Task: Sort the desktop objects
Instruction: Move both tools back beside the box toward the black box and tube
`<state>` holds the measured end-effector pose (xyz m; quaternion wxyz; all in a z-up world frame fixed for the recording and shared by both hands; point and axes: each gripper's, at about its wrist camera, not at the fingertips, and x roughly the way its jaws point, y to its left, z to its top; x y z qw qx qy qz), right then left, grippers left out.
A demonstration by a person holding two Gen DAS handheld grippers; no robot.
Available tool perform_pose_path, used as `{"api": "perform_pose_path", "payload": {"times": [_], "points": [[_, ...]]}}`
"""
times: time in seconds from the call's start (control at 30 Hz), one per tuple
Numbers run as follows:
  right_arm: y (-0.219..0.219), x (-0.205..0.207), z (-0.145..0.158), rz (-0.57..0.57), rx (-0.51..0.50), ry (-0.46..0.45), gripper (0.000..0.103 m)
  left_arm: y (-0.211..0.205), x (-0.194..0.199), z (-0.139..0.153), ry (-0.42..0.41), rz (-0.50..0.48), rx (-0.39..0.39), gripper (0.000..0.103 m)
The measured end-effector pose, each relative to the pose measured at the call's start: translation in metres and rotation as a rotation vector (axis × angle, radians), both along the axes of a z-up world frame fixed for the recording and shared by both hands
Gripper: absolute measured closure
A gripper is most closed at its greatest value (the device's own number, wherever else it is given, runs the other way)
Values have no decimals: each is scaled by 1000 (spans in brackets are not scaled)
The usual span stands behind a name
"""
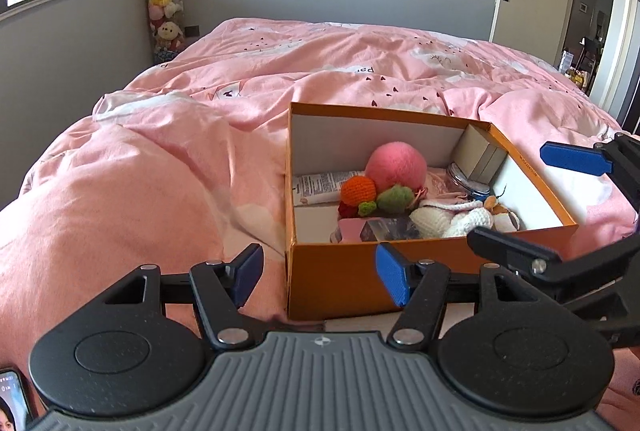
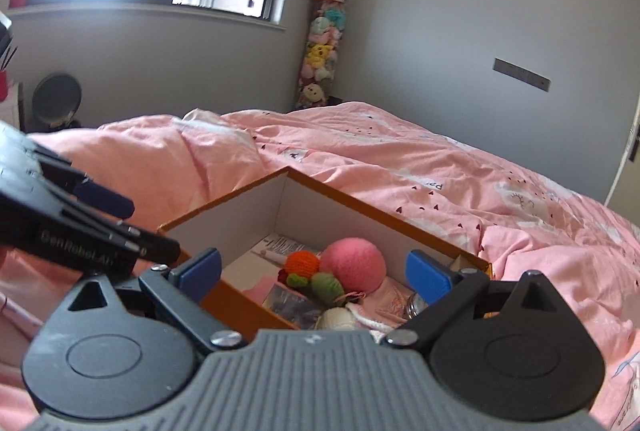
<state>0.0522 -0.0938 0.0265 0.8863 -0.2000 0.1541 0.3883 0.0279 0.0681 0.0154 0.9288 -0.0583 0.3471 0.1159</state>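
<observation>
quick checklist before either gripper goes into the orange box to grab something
1. Left gripper open with nothing between its pads: ok.
2. Right gripper open with nothing between its pads: ok.
3. Orange box open-topped, no lid in the way: ok.
4. Pink ball and orange crocheted ball exposed on top of the pile: ok.
5. Items apart enough for a clean single grasp: not ok, the green crocheted piece, white crocheted toy and balls crowd together.
6. Grippers clear of each other: cannot tell, they are close together at the box's near side.
</observation>
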Motion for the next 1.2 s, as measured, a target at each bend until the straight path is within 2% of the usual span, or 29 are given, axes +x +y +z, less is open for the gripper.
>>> {"api": "perform_pose_path", "payload": {"times": [0.07,0.2,0.33,0.53,0.7,0.8,0.97,1.2], "points": [[2,-8,-6,55,-33,7,8,3,-6,-2,6,6,-1,30],[11,-17,-18,129,-107,47,25,9,-16,-5,26,1,-33,30],[28,-21,-38,168,-233,93,33,12,-21,-14,73,-26,-41,30],[48,-19,-68,201,-377,173,35,14,-23,-25,131,-41,-37,30],[59,-20,-89,244,-445,200,35,26,-24,-40,203,-26,-101,30],[68,-19,-98,252,-484,182,35,33,-22,-47,238,-3,-133,30],[81,-18,-115,246,-549,129,35,38,-22,-54,267,20,-141,30],[95,-24,-133,252,-606,22,23,37,-21,-56,276,27,-125,30]]}}
